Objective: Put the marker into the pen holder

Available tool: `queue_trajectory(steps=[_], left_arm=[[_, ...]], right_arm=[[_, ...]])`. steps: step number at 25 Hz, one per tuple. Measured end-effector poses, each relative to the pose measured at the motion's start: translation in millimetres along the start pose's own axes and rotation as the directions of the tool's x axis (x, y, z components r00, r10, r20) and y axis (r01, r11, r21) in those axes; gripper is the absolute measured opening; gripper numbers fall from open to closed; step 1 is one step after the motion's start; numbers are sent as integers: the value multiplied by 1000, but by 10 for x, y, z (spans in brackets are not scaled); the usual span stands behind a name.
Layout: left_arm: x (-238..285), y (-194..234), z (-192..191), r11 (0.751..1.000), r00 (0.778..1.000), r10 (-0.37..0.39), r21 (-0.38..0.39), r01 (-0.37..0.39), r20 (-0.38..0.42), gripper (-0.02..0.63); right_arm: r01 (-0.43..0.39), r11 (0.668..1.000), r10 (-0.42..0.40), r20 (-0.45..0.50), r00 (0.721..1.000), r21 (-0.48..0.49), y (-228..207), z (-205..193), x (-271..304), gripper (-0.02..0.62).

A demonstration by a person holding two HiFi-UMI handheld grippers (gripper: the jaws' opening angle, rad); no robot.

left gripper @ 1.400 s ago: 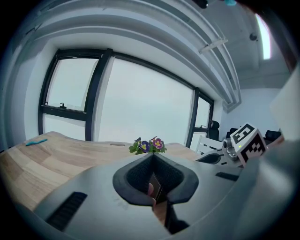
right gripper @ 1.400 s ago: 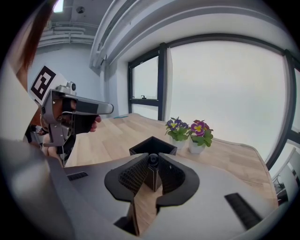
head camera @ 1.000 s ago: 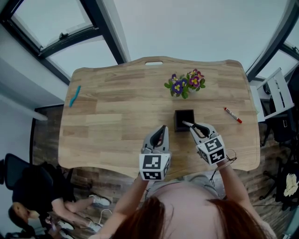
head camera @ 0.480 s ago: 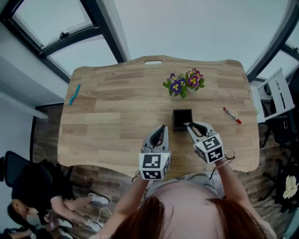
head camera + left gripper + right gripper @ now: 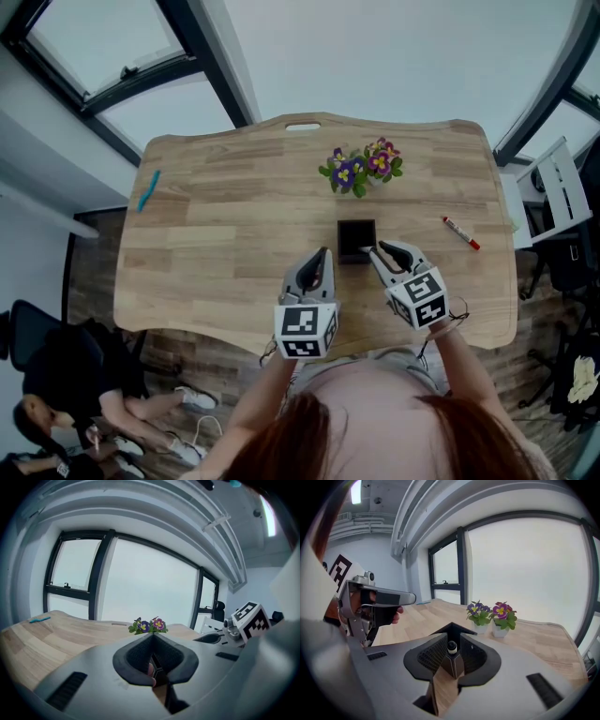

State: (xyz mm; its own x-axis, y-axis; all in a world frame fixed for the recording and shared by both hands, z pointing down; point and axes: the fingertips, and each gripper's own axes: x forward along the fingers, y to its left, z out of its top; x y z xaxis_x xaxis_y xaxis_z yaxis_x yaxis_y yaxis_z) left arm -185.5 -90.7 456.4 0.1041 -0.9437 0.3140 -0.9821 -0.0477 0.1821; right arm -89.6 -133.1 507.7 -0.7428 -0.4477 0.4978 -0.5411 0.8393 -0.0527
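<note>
The right claw grips the marker end-on at lower centre of the frame, just before the pen holder. Best tip it upright over the opening before releasing. The left claw is closed and empty.

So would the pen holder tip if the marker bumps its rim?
Probably not: the holder looks square and wide-based, flat on the table. Nothing sticks out of it, so it may be light and slide on the smooth wood if the marker pushes sideways.

Seemingly no legible text anywhere
</note>
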Motion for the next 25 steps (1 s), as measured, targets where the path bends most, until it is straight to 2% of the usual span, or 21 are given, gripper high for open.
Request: queue_trajectory(steps=[8,14,25], left_arm=[[58,-153,47,1000,1000,29,6,-29,13,2],[88,-329,51,999,999,38,8,-38,14,2],[204,-765,81,1000,1000,19,21,-20,13,2]], right_arm=[[-18,1000,18,35,999,4,-132,3,-154,74],[-18,1000,18,52,998,-2,-262,-9,-296,47],[6,1000,-7,49,999,6,-617,-183,-595,29]])
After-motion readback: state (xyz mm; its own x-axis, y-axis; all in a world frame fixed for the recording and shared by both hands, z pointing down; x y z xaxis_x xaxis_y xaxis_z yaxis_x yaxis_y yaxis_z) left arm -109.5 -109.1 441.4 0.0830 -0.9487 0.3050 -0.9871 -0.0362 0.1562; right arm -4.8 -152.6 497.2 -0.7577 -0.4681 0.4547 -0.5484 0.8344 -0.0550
